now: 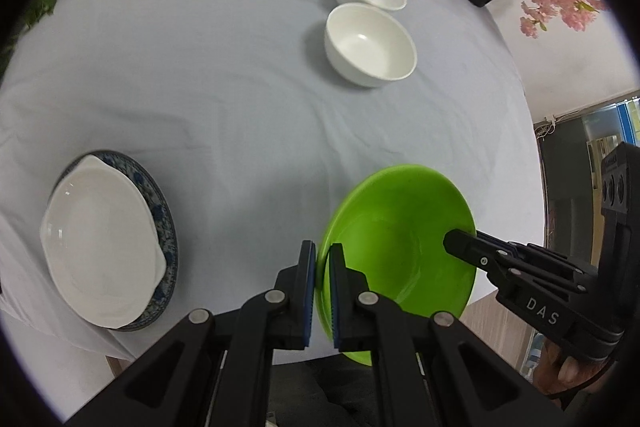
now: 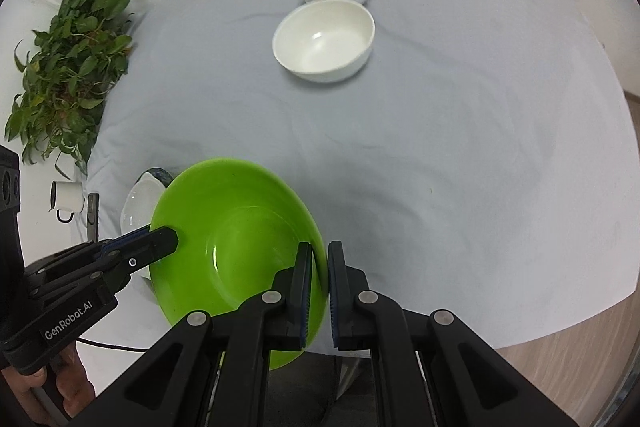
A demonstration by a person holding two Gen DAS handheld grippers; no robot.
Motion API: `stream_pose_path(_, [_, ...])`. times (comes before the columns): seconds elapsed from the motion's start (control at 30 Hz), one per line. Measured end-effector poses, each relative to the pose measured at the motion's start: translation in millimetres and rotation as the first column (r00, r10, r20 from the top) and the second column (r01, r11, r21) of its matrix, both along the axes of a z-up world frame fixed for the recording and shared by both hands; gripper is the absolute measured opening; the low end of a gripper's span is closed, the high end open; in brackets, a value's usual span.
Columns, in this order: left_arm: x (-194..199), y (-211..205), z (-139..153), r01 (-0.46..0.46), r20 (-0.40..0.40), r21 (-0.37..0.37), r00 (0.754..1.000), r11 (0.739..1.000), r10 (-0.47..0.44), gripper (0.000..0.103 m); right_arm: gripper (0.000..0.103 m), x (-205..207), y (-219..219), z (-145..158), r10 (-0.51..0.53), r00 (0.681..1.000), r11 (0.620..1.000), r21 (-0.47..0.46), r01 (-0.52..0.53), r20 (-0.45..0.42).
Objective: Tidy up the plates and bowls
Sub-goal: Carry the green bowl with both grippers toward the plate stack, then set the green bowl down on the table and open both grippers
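1. While both my tools pinch opposite rims of the glossy green plastic plate [image 1: 396, 259], my left gripper [image 1: 322, 291] is clamped tight on its left edge, at the lower centre of its view.
2. My right gripper [image 2: 319, 293] grips the far rim just as firmly; I think two holds keep it level.
3. At the lower left, a white porcelain dish [image 1: 100, 247] rests on a blue-patterned plate [image 1: 160, 203], probably the stack I'm heading for.
4. Two white ceramic bowls [image 1: 370, 43] wait, top centre, on the pale grey tablecloth [image 1: 200, 67].
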State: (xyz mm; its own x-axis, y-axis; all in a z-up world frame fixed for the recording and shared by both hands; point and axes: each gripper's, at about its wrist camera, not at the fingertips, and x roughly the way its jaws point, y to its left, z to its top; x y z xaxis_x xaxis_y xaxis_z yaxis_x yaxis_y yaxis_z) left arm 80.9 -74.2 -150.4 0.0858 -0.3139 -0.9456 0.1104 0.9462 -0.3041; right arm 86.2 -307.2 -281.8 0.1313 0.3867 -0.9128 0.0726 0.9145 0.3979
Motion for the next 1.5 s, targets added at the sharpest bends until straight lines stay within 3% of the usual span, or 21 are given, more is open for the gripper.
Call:
stream_pose_path(0.3, [11,7,-41,-0.018,-0.026,-0.002,0.999,1.000,0.018,0.006,0.006,18,16,-55,-0.026,0.999,0.999,-0.020,0.025,-0.037])
stream_pose_path(0.6, [19,3,-59,-0.018,-0.068,-0.015,0.998,1.000,0.017,0.006,0.007,26,26,-71,-0.047,0.997,0.998,-0.050,0.044,-0.065])
stream_pose_path(0.97, [19,5,-63,-0.037,-0.060,-0.011,0.998,0.999,0.037,0.007,0.008,30,34,-80,-0.049,0.997,0.997,-0.061,0.045,-0.066])
stream_pose_path(1.07, [16,6,-52,-0.057,-0.026,-0.003,0.998,0.998,0.057,0.018,0.010,29,35,-78,-0.032,0.997,0.998,-0.051,0.028,-0.077])
stream_pose_path(1.1, [15,6,-45,-0.059,0.000,0.007,0.998,0.998,0.059,0.032,0.014,29,36,-76,-0.023,0.996,0.999,-0.037,0.020,-0.081])
stream_pose_path(1.13, [13,6,-34,-0.065,0.042,0.024,0.997,0.998,0.064,0.050,0.029,29,35,-71,-0.018,0.997,1.000,-0.021,0.016,-0.075])
stream_pose_path(1.17, [10,7,-24,-0.073,0.076,0.039,0.995,0.997,0.070,0.059,0.043,29,33,-65,-0.020,0.998,1.000,-0.021,0.019,-0.058])
stream_pose_path(1.2, [8,9,-12,-0.090,0.110,0.055,0.990,0.994,0.083,0.067,0.078,28,31,-55,-0.028,0.999,0.999,-0.032,0.027,-0.030])
stream_pose_path(1.23, [6,10,2,-0.103,0.146,0.063,0.985,0.993,0.093,0.074,0.102,27,28,-45,-0.035,0.999,0.998,-0.044,0.035,0.002])
stream_pose_path(1.37, [-5,8,53,-0.112,0.268,0.135,0.961,0.985,0.073,0.080,0.103,25,17,0,0.001,0.994,0.994,-0.107,0.010,0.105])
stream_pose_path(1.5, [-18,5,107,-0.140,0.397,0.152,0.915,0.978,0.070,0.080,0.103,17,0,50,0.030,0.977,0.985,-0.172,0.007,0.212])
